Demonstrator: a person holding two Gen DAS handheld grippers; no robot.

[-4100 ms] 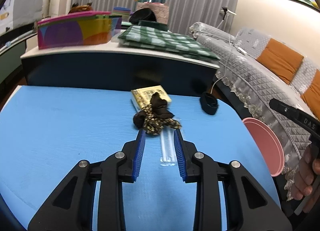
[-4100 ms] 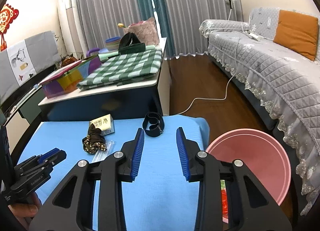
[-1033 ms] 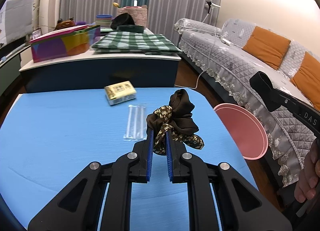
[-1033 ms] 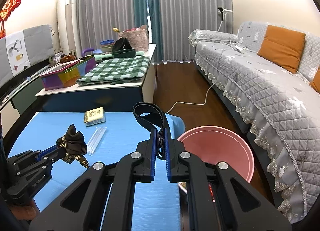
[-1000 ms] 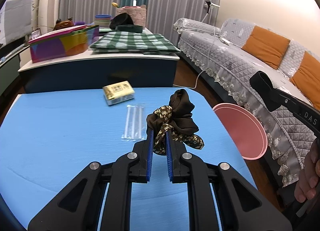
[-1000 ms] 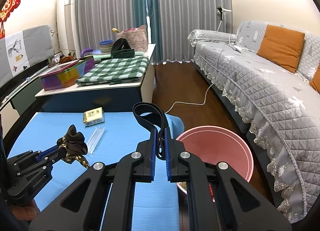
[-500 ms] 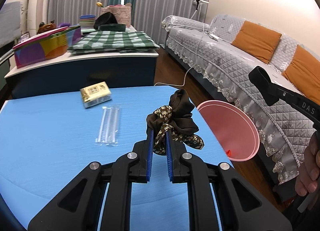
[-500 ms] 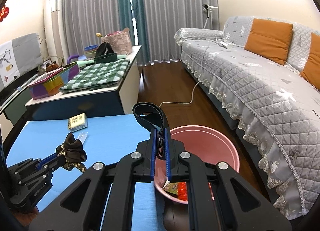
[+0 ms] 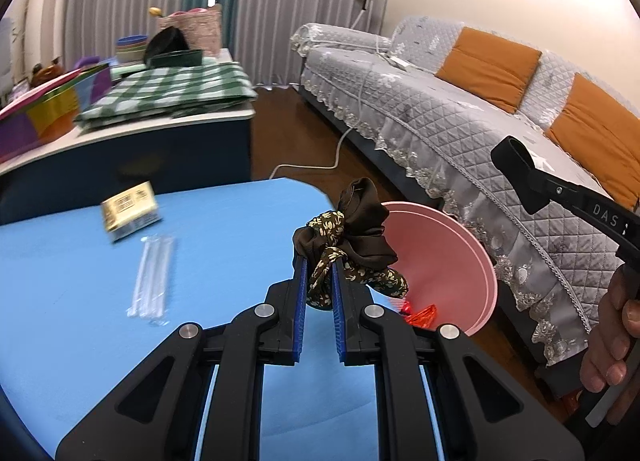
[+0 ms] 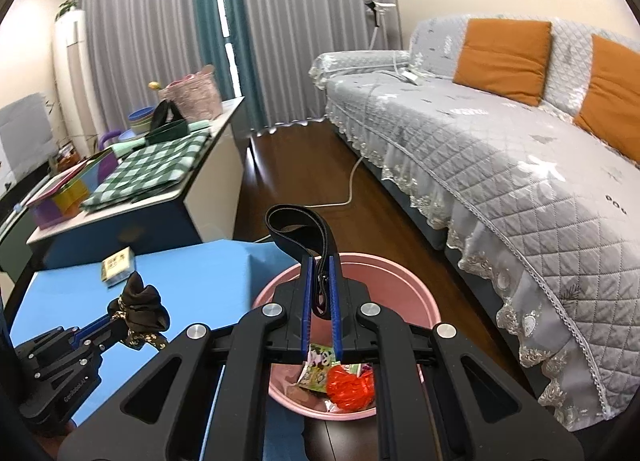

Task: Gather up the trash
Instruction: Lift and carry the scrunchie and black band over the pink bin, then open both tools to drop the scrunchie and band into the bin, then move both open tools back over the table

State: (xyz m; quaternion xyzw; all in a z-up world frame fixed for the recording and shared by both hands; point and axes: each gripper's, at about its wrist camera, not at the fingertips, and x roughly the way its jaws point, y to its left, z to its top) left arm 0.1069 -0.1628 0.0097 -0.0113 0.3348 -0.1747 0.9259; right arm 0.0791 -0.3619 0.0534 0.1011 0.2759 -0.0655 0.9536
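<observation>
My left gripper (image 9: 319, 281) is shut on a brown patterned scrunchie (image 9: 352, 237), held above the blue table's right edge beside the pink bin (image 9: 448, 261). It also shows in the right wrist view (image 10: 140, 309). My right gripper (image 10: 321, 293) is shut on a black band (image 10: 300, 229), held over the pink bin (image 10: 400, 277), which holds red and printed wrappers (image 10: 348, 385). A yellow packet (image 9: 128, 209) and clear plastic straws (image 9: 152, 273) lie on the blue table (image 9: 80, 301).
A grey quilted sofa (image 10: 500, 165) with orange cushions stands at the right. A side counter (image 10: 132, 197) with a green checked cloth and boxes stands behind the table. A white cable (image 10: 352, 189) runs across the wooden floor.
Both grippers have swung right toward the pink bin. The right gripper with the band now hangs over the bin; the left gripper with the scrunchie is closer to its rim.
</observation>
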